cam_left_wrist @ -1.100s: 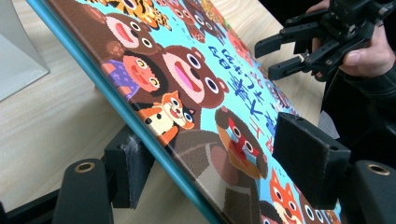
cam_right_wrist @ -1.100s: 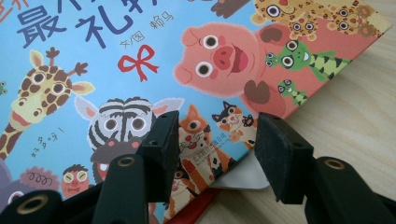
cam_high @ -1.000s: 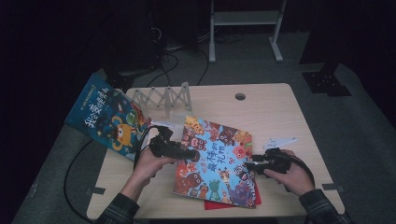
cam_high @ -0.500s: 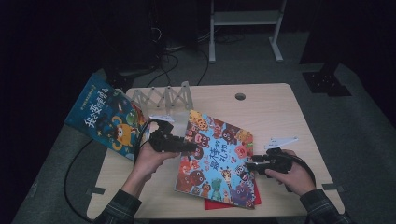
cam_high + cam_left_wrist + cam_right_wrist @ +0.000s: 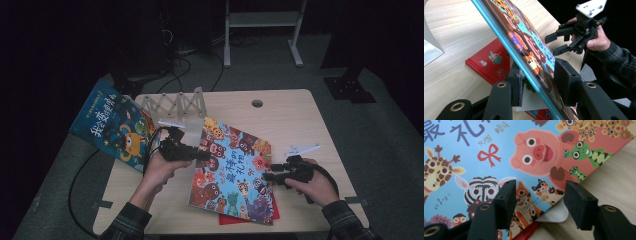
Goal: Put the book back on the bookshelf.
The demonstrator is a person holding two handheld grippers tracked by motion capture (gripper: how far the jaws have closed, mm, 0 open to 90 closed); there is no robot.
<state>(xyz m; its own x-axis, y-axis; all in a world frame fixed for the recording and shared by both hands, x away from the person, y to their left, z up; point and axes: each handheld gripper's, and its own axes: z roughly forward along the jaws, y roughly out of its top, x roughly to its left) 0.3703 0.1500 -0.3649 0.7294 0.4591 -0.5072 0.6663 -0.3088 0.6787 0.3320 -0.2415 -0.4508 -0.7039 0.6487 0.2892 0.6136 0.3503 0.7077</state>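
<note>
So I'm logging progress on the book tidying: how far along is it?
One blue book already leans in the folding rack. In hand: the left gripper, whose jaws have just been closing, straddles the tilted animal book's spine edge; the right gripper, jaws just opening, hovers open by its far corner. Left: racking this book, then likely the red book lying flat beneath it.

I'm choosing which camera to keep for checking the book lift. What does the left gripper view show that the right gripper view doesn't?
Left gripper view: the left claw astride the raised teal edge of the colourful animal-cover picture book, its jaws having just been closing; the red book lying flat beneath; the right claw open beside the cover.

Right gripper view: the cover art close up, a pink pig and zebra, between open jaws.

Both: the animal book, the red book and the pale wooden table.
</note>
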